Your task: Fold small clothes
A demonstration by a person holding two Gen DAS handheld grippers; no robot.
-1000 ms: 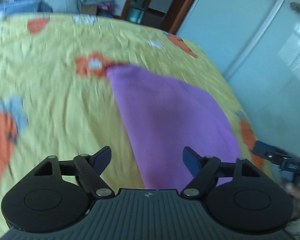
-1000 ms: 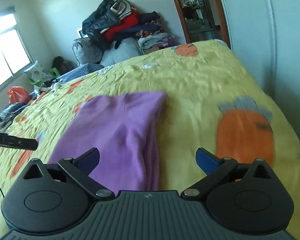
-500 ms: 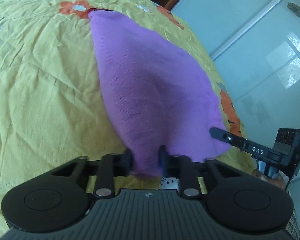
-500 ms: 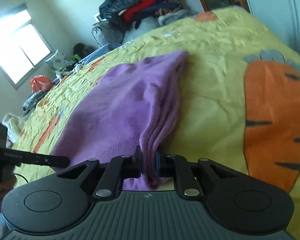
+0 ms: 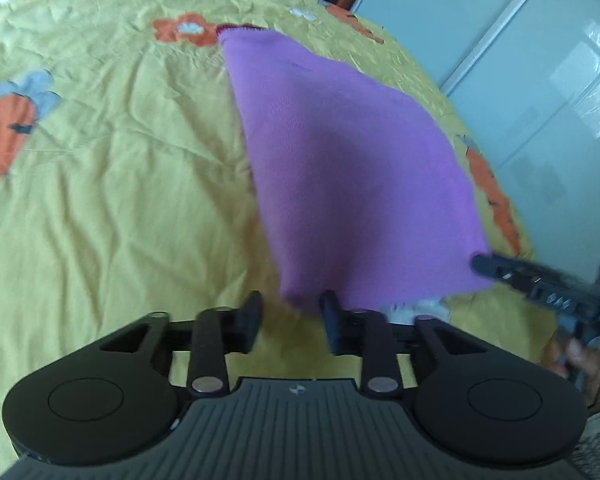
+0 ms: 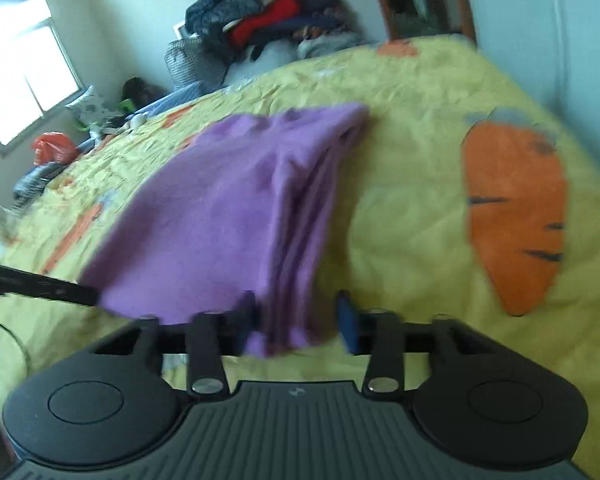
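A folded purple cloth (image 5: 340,168) lies on the yellow bedspread (image 5: 120,200). My left gripper (image 5: 292,312) is at the cloth's near corner. Its jaws are opening, and the corner sits loose between them with a gap on each side. In the right wrist view the cloth (image 6: 220,208) shows stacked layers along its right edge. My right gripper (image 6: 296,316) is at that edge's near end, its jaws opening too, with the layered corner hanging between the fingers and not pinched. Each view shows the other gripper at the cloth's far corner: the right gripper (image 5: 540,284) and the left gripper (image 6: 40,286).
The bedspread has orange carrot prints (image 6: 516,216) and flower prints (image 5: 188,30). A pile of clothes and bags (image 6: 260,32) sits at the head of the bed. A pale wardrobe (image 5: 540,80) stands along the bed's right side, with a doorway (image 6: 420,4) beyond it.
Half a second ago both grippers were shut on the cloth's near corners and held them up. Now both sets of jaws have parted and the corners have dropped toward the bed.
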